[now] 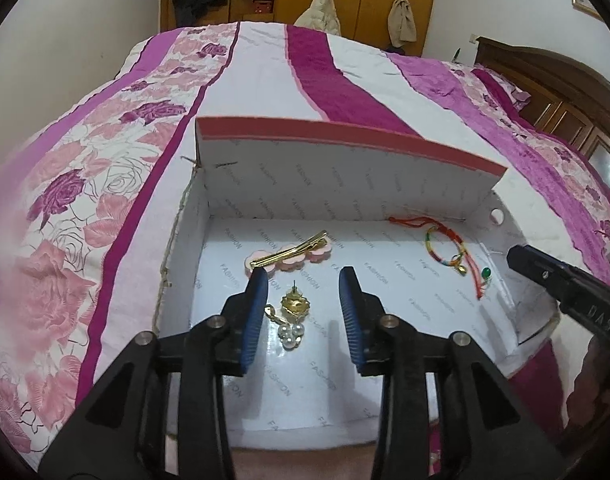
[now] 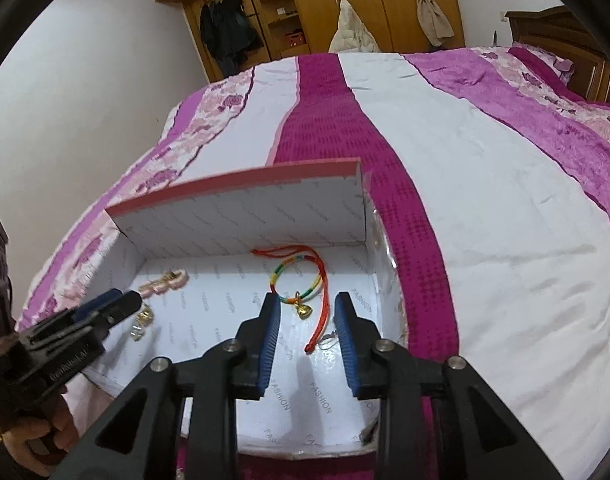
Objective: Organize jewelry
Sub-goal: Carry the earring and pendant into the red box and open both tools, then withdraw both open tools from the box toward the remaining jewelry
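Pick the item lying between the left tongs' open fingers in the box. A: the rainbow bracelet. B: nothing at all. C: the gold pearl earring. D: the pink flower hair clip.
C: the left wrist view shows the earring on the box floor between the left tongs; the hair clip lies beyond their tips and the bracelet off to the right.

My left wrist camera sits low over near edge of open white box (image 1: 265,380), looking forward and down between my jaws, close to box floor. My right wrist camera looks same way from right side, close over same box (image 2: 305,420). Both views share box interior, bed (image 1: 265,60) beyond, wooden wardrobe (image 2: 385,0) at far wall.
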Motion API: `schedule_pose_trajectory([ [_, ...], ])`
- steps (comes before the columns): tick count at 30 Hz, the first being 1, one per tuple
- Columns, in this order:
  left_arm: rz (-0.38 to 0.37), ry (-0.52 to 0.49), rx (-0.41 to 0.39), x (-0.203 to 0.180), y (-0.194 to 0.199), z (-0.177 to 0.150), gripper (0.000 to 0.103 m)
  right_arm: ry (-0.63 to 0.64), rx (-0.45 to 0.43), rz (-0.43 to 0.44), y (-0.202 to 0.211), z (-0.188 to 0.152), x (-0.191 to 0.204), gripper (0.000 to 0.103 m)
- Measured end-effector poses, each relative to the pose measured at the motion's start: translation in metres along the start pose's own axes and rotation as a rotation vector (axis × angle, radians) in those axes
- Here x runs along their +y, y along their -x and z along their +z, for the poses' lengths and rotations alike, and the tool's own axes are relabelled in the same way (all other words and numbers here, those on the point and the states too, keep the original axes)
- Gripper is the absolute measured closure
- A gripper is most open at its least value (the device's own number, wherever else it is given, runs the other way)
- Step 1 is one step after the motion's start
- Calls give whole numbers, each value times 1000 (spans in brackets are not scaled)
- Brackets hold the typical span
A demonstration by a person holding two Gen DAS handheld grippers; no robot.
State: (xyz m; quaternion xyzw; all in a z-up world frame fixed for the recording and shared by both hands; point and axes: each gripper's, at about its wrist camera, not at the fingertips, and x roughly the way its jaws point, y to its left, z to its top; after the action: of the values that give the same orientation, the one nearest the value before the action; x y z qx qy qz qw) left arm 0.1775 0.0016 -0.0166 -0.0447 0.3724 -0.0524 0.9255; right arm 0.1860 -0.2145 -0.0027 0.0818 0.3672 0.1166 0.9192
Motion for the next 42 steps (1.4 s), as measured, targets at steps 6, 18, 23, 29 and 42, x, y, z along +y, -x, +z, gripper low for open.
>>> schedule_pose_trajectory([
  [6,-21,13,-25,2,23,7,73,-17,-37,19,29,10,-2,70],
  [18,-16,-1,-62,8,84,3,71,-15,-110,38,93,5,14,62],
  [23,-12,8,-45,14,99,-6,69,3,-105,47,111,-8,24,62],
  [29,-19,25,-13,18,109,-24,68,19,-70,53,119,-29,33,62],
  [42,-30,52,109,23,109,-74,68,28,61,46,113,-87,35,62],
])
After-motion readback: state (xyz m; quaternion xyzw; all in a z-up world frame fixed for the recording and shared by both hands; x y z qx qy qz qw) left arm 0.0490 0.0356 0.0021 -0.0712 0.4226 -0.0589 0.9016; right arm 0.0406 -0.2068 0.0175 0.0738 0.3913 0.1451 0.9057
